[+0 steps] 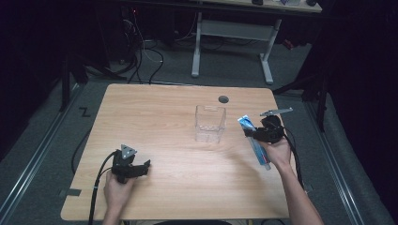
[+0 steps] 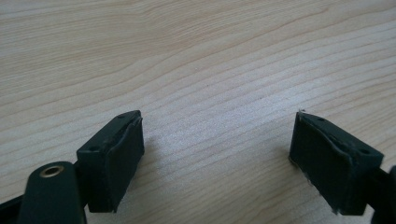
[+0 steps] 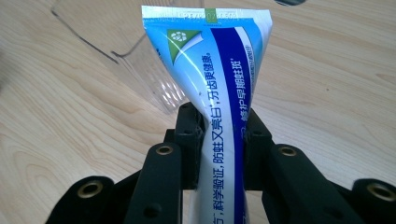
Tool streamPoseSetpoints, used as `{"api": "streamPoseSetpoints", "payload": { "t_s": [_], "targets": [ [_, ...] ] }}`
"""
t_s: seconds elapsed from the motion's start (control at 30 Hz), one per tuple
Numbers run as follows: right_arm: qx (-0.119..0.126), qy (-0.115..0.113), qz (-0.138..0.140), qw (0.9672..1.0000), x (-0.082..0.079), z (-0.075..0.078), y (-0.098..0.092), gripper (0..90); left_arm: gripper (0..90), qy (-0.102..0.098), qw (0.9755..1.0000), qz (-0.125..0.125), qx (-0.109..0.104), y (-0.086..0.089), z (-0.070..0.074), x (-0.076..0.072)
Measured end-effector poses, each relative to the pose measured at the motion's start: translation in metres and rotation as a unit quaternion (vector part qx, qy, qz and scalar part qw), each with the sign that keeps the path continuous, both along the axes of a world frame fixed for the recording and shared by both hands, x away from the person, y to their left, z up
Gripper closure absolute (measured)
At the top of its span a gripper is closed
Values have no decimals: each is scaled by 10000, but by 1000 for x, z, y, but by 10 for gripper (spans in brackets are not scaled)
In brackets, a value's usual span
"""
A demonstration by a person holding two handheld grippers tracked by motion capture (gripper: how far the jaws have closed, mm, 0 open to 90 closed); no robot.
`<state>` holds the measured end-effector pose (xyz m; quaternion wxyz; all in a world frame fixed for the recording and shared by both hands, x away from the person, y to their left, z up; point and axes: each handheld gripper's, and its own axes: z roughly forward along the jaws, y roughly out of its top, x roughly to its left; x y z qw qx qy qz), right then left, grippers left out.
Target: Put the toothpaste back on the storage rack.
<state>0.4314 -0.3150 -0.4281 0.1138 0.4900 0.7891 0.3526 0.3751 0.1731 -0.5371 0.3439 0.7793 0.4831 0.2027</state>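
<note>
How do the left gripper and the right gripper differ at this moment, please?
The left gripper is open with nothing between its jaws; the right gripper is shut on a toothpaste tube. In the high view the left gripper sits low over the bare near-left table, while the right gripper is at the right edge beside the clear container. Both are black, hand-held and trail cables.

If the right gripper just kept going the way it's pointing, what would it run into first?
Probably the clear box. The right gripper, shut on the toothpaste tube, points toward it, and the tube's crimped end leads, so that end would likely touch the box wall first. Depth is hard to judge.
</note>
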Motion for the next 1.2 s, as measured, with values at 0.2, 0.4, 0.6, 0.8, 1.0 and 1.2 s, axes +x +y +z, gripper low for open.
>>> {"api": "streamPoseSetpoints", "payload": {
  "t_s": [0.2,0.4,0.6,0.8,1.0,1.2],
  "targets": [
    [48,-126,98,9999,-2,6,5,741,182,0,10000,0,-1,0,0,0],
    [102,-213,162,9996,-3,12,11,740,182,0,10000,0,-1,0,0,0],
    [228,-256,212,9992,-2,17,16,740,183,1,10000,-1,0,0,0,0],
    [218,-343,289,9988,-1,21,23,739,183,0,10000,0,-1,0,0,0],
    [223,-412,366,9982,-1,26,30,739,182,0,10000,0,-1,0,0,0],
    [228,-500,438,9975,1,31,38,738,183,0,10000,-1,0,0,0,0]
  ]
}}
